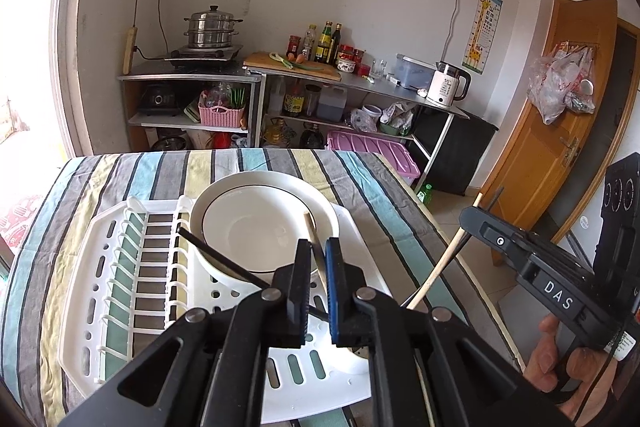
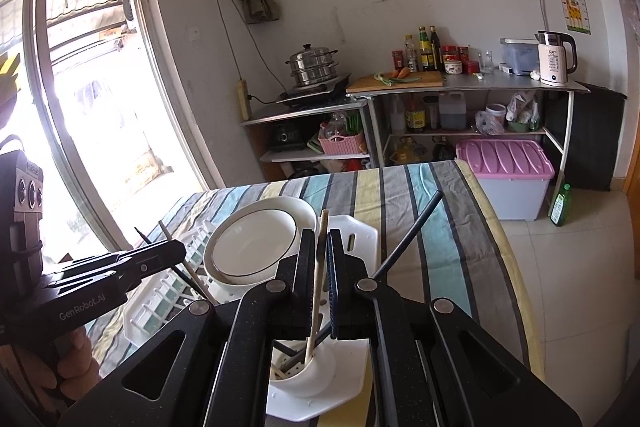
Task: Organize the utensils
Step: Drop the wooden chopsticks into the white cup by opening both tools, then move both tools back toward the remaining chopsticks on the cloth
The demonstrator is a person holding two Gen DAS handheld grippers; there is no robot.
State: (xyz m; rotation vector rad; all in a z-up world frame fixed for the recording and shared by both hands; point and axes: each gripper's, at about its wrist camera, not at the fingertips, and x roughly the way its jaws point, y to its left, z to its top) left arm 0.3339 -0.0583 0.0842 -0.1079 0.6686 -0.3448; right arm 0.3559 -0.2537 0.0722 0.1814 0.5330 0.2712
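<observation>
Kitchen scene, seen from my two hand-held grippers above a striped tabletop (image 1: 120, 171).

Counts: one white rack (image 1: 92, 267); two white bowls (image 1: 256, 223), nested and leaning in the rack; one white cup (image 2: 316, 375) at the rack's near corner; four chopsticks clearly seen, two wooden and two black. Pale ends lie deeper in the cup; I cannot count them.

Writing: "GenRobot.AI" on the side of my left tool, "DAS" on the side of my right tool, and "55°" on the white kettle (image 1: 446, 85) on the far counter.

My left hand-held gripper (image 1: 318, 247) is closed tight on two crossed chopsticks (image 1: 224, 259), one wooden and one black, held over the rack in front of the bowls.

My right hand-held gripper (image 2: 320, 239) has its jaws slightly apart. A wooden chopstick (image 2: 318, 279) stands between them, seemingly not pinched, its lower end inside the cup. A black chopstick (image 2: 412, 231) leans out to the right behind the right-hand finger, its lower end also in the cup.

My right hand (image 1: 560, 359) grips the tool's handle.
</observation>
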